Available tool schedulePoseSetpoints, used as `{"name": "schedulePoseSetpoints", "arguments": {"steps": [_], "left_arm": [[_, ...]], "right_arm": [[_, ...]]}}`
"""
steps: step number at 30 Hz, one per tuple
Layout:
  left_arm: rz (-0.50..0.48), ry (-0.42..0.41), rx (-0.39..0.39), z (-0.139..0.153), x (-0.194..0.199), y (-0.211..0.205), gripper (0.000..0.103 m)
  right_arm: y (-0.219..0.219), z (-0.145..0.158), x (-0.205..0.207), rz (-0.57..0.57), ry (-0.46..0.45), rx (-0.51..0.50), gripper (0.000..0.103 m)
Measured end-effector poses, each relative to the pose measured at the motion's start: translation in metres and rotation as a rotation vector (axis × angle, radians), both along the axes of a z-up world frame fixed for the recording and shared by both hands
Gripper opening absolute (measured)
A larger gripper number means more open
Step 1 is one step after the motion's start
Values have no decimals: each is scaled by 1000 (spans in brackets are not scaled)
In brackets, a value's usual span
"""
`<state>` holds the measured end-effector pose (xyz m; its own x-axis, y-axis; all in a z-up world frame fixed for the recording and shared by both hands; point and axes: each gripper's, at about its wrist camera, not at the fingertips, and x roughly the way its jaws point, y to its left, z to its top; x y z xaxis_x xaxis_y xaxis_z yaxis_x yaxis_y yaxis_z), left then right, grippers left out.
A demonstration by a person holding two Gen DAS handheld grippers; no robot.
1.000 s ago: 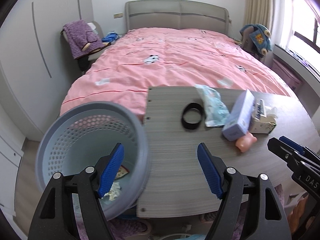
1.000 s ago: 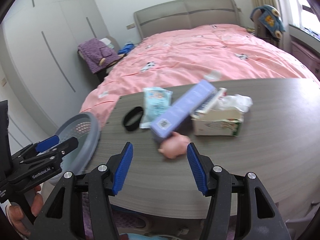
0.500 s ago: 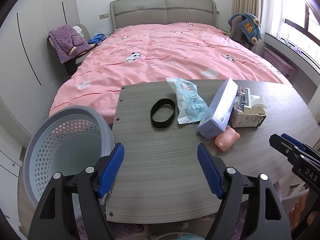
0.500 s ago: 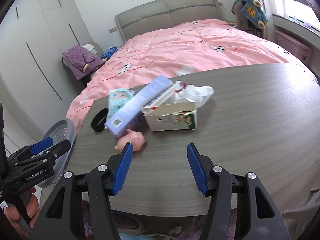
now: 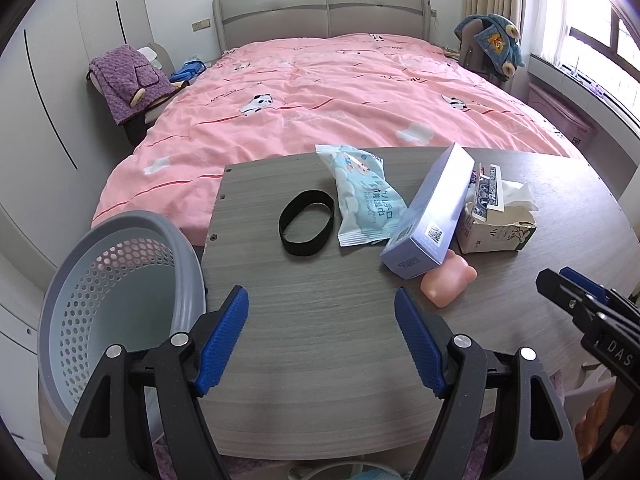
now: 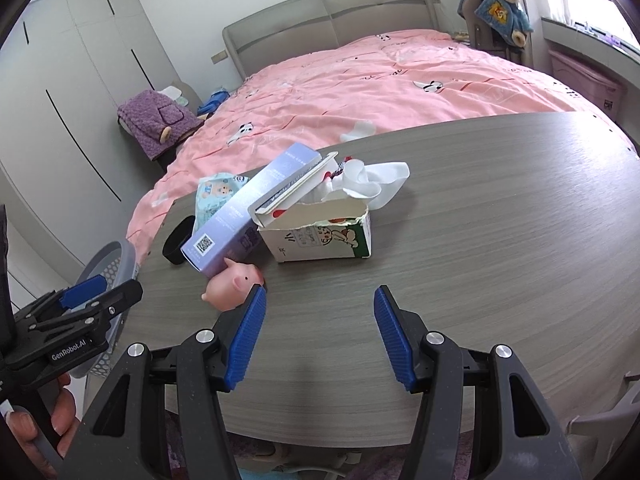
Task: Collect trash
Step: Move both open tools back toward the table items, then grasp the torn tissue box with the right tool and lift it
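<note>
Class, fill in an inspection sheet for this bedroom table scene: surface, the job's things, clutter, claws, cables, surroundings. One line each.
Surface: grey wood-grain table, flat, at the foot of the bed.
Job's things: torn carton stuffed with tissue; purple box leaning on it; wipes packet; perforated bin at the table's left edge.
Clutter: black band lying flat; pink pig toy touching the purple box.
Claws: left claw open, empty; right claw open, empty, both above the table.
Cables: nothing seen.
Surroundings: pink bed, wardrobe, purple blanket on a chair.
</note>
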<state>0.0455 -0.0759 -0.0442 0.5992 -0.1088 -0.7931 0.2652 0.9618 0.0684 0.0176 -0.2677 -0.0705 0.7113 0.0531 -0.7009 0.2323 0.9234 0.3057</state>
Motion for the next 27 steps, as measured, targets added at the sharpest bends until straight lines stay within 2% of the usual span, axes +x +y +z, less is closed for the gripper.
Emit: {"name": "schedulePoseSetpoints", "arguments": {"steps": [17,27], "left_arm": [[38,10,4,-4,12,12,72],[34,18,-2,-7,13,11,72]], "right_arm": [[12,-5,14,27,14,10,55],[4,-3,27,-30,-16,-35,82]]}}
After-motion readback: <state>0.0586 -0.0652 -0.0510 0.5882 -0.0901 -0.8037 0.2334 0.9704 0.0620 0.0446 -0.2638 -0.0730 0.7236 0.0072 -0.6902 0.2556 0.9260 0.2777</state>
